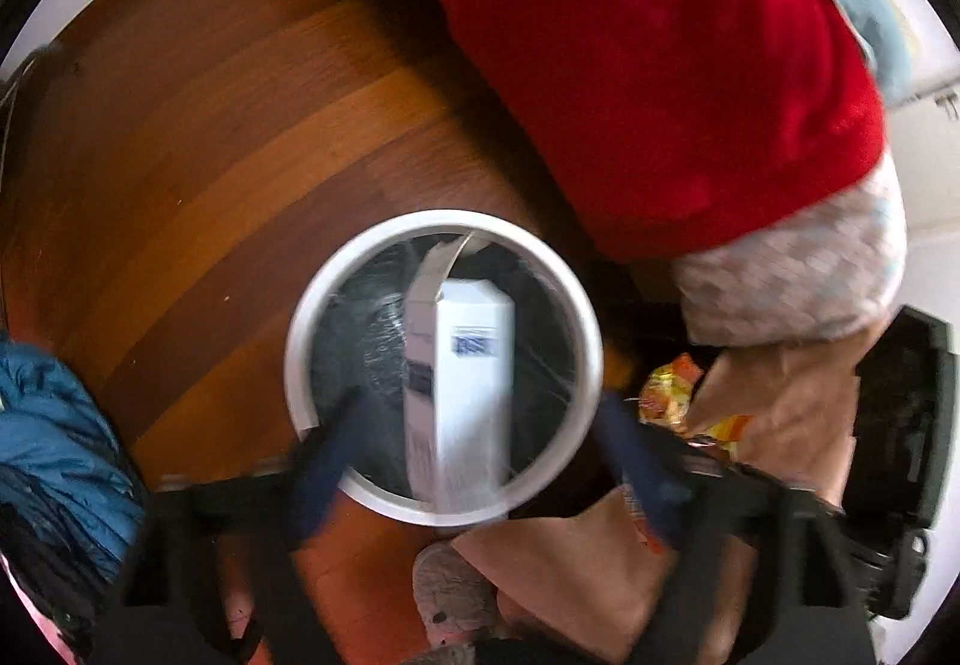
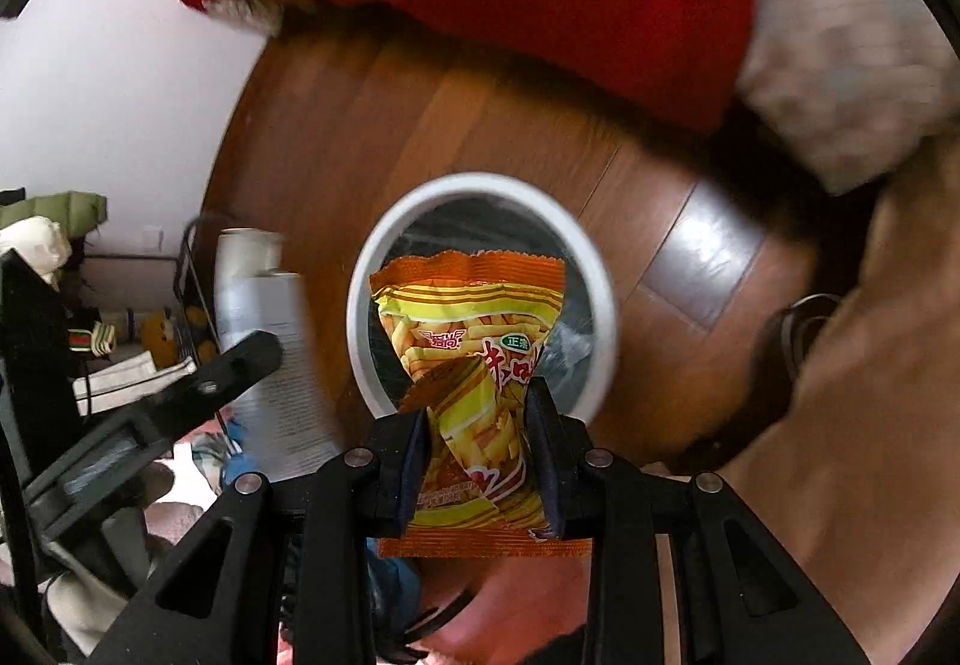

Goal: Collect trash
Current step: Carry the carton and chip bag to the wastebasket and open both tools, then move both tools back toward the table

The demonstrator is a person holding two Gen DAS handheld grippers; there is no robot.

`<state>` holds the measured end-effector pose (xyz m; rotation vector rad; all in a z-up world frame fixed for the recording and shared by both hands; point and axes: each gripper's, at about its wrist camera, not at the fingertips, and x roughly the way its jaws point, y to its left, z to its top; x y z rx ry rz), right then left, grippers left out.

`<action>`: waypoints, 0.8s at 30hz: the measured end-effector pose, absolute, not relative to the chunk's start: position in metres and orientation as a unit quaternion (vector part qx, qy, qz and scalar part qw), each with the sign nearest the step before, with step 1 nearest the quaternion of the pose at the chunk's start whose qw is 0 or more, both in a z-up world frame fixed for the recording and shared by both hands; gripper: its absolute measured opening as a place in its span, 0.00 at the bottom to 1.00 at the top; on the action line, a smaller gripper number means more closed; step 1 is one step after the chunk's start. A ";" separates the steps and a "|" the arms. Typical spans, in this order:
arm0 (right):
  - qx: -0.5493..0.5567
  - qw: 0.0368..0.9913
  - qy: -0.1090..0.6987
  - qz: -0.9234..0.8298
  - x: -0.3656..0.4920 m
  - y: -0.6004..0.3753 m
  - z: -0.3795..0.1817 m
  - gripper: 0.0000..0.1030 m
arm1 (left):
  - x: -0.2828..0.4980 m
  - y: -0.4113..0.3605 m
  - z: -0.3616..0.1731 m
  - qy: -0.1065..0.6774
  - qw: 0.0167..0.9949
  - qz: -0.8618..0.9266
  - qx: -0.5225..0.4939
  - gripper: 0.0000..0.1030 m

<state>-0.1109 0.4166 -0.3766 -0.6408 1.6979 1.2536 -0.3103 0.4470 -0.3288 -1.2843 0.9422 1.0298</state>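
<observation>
White carton (image 1: 459, 383) with blue print, white-rimmed bin (image 1: 300, 317) lined black, orange-and-yellow striped snack packet (image 2: 474, 365) with red lettering, reddish-brown wood floor (image 1: 210, 125), black claw (image 2: 480, 461)

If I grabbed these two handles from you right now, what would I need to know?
Left gripper: jaws wide open above the white trash bin; the white carton is between them, blurred, apparently just let go and dropping in.
Right gripper: jaws shut on the orange snack wrapper, held over the same bin.
Done: carton released.
Left: open the right jaws so the wrapper falls in. Whether more trash remains isn't visible.
</observation>
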 end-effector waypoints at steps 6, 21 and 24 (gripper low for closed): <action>-0.286 0.429 0.696 0.499 -0.126 0.438 -0.421 0.78 | -0.336 0.434 -0.331 0.409 0.560 0.490 -0.528 0.97; -0.388 0.510 0.581 0.502 -0.132 0.391 -0.365 1.00 | -0.339 0.357 -0.293 0.429 0.563 0.560 -0.431 0.99; -0.395 0.516 0.567 0.506 -0.134 0.375 -0.347 1.00 | -0.334 0.344 -0.280 0.433 0.571 0.554 -0.423 0.99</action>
